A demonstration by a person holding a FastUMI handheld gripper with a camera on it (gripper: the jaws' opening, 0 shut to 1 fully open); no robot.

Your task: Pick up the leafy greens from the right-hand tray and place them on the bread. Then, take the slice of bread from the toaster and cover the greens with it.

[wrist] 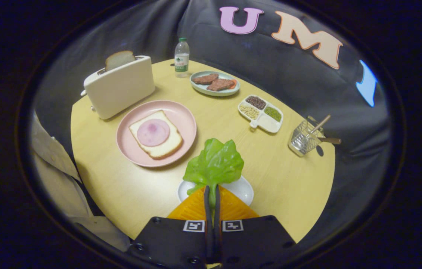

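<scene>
At the upper left, a toaster (119, 86) stands with a slice of bread (119, 59) poking out of its slot. Right of it, left of centre, a pink plate (185, 116) carries bread (166, 144) topped with a round of ham (153, 132). At bottom centre the gripper (212, 190) has its fingers closed on the stem of the leafy greens (214, 162), raised above a small white tray (242, 188). Farther right sit a divided dish of beans (260, 113) and a wire basket (302, 140).
</scene>
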